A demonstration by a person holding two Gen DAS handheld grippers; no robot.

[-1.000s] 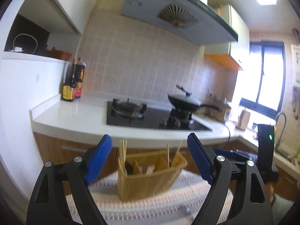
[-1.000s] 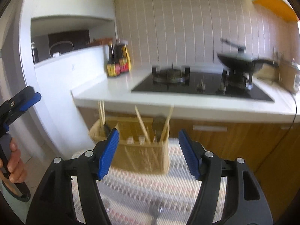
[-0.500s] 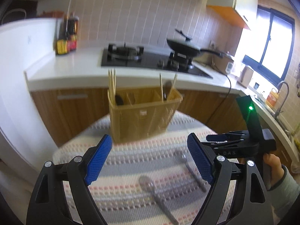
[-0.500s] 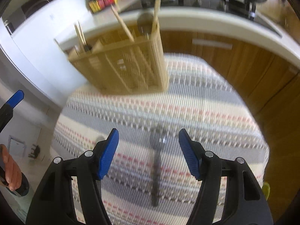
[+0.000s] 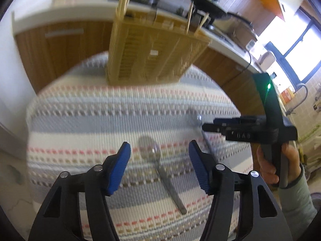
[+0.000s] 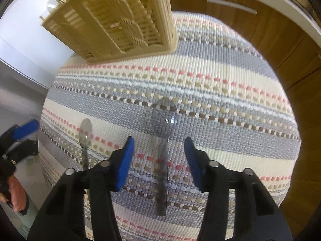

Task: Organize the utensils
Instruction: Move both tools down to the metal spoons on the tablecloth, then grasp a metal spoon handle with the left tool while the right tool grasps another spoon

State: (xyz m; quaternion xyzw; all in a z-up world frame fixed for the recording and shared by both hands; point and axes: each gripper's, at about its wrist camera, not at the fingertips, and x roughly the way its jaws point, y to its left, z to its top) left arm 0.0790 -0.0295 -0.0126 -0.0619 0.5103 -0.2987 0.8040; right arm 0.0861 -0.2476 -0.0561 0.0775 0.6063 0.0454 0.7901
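Observation:
Two clear plastic spoons lie on a round table under a striped woven cloth (image 5: 96, 110). One spoon (image 5: 158, 164) rests below my left gripper (image 5: 159, 143); the jaws are closing and the pads stand apart from it. The other spoon (image 6: 163, 132) lies lengthwise under my right gripper (image 6: 158, 140), whose jaws are also closing without touching it. A tan slotted utensil basket (image 5: 152, 50) stands at the far edge of the table, with chopsticks in it. In the right wrist view the basket (image 6: 120, 20) is at the top left and the first spoon (image 6: 85, 128) lies at the left.
Wooden cabinet fronts (image 5: 66, 44) and a white counter (image 5: 80, 2) run behind the table, with a wok (image 5: 210, 6) on the hob. A hand (image 5: 268, 166) holds the right gripper's handle at the right edge. The left gripper's blue pad (image 6: 26, 129) shows at the left.
Both grippers have dropped and tipped down from the kitchen wall to the table. Both pairs of jaws have narrowed. A spoon now lies under each gripper.

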